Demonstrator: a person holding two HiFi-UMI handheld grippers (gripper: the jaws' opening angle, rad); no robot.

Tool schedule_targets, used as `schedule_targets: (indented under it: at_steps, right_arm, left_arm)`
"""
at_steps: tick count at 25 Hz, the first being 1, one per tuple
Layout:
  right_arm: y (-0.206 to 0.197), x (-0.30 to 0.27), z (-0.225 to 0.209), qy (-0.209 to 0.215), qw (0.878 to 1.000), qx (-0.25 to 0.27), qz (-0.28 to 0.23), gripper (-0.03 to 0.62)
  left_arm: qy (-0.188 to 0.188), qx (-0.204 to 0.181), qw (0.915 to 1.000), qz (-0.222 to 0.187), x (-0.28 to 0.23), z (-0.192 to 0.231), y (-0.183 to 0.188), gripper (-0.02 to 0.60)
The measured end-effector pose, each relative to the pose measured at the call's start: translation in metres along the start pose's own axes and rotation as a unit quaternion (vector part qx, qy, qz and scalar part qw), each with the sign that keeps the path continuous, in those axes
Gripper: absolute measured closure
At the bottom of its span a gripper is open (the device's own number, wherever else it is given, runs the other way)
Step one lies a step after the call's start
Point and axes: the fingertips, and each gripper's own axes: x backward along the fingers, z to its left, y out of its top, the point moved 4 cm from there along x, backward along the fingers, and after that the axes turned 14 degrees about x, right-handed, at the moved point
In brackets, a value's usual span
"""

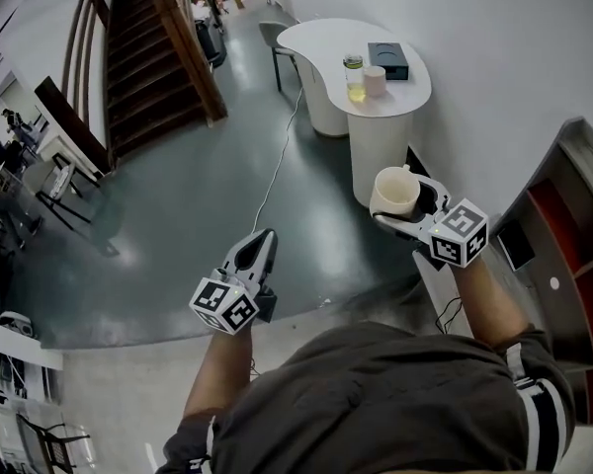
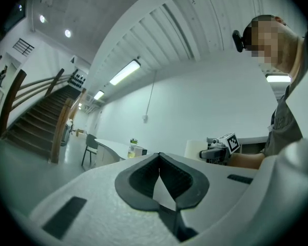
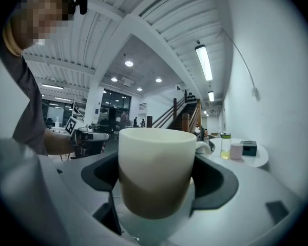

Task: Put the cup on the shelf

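Observation:
A cream cup [image 1: 395, 192] stands upright between the jaws of my right gripper [image 1: 403, 208], which is shut on it and held in the air at the right. In the right gripper view the cup [image 3: 155, 168] fills the gap between the dark pads [image 3: 216, 180], with its handle turned to the far right side. My left gripper [image 1: 261, 244] hangs lower at the centre left, shut with nothing in it [image 2: 159, 171]. The shelf [image 1: 573, 235], with grey boards and a red back, stands against the wall at the right edge, beside my right arm.
A white curved table [image 1: 407, 100] ahead carries a jar of yellow liquid [image 1: 353, 77], a pink cup [image 1: 375, 81] and a black box [image 1: 387, 59]. A wooden staircase [image 1: 148, 57] rises at the far left. A cable [image 1: 277, 166] runs across the dark floor.

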Motion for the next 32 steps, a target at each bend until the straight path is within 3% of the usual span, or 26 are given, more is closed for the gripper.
schedule_targets:
  at_steps: [8,15,24,32]
  right_arm:
    - [-0.028,0.067,-0.053,-0.093,0.995,-0.011,0.026,0.177]
    - [-0.055,0.154,-0.101,-0.195,0.979,-0.019,0.055,0.177]
    - [-0.094,0.274,-0.147,-0.326,0.94,-0.033,0.098,0.177]
    - [-0.135,0.361,-0.174,-0.417,0.896,-0.049,0.143,0.177]
  left_arm:
    - [-0.078,-0.005,0.9962,0.037,-0.087,-0.033,-0.021,0.581]
    - [-0.174,-0.015,0.9817,0.076,-0.179,-0.092,-0.05,0.581]
    - [-0.28,-0.014,0.9535,0.112,-0.273,-0.18,-0.094,0.581]
    - [-0.343,-0.012,0.9298,0.132,-0.331,-0.249,-0.131,0.581]
